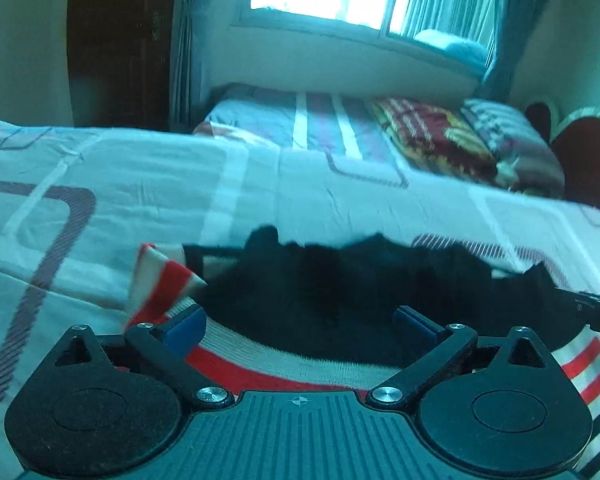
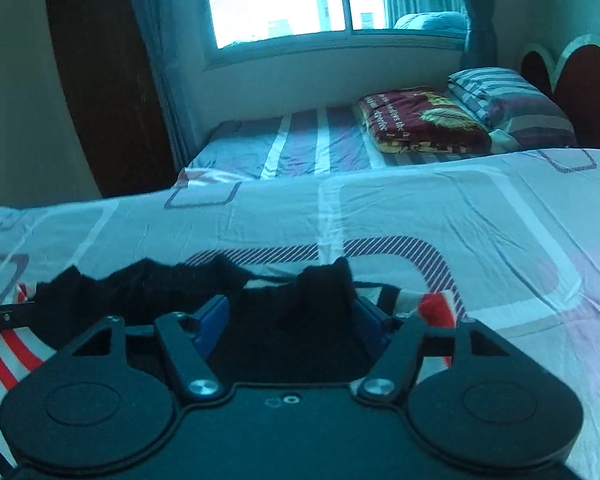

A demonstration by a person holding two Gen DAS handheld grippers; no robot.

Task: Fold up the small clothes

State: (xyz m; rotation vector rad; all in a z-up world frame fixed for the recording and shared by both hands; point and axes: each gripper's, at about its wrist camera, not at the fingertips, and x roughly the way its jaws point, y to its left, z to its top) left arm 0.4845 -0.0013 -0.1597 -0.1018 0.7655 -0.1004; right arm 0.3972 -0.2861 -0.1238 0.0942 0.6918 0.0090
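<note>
On the bedsheet (image 1: 140, 184), both grippers (left gripper (image 1: 300, 320), right gripper (image 2: 292, 316)) gape over the black garment (image 1: 340, 288).

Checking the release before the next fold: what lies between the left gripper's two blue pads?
In the left wrist view, the black garment and its striped hem lie between the open left gripper's pads, unpinched.

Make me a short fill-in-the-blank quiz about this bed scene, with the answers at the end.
1. The black garment lies on a cover patterned with rounded ____.
2. The garment's trim has white and ____ stripes.
3. The left gripper has its blue pads standing ____, with nothing pinched between them.
4. Behind the bed, daylight comes through a ____.

Missing words: rectangles; red; open; window
</note>
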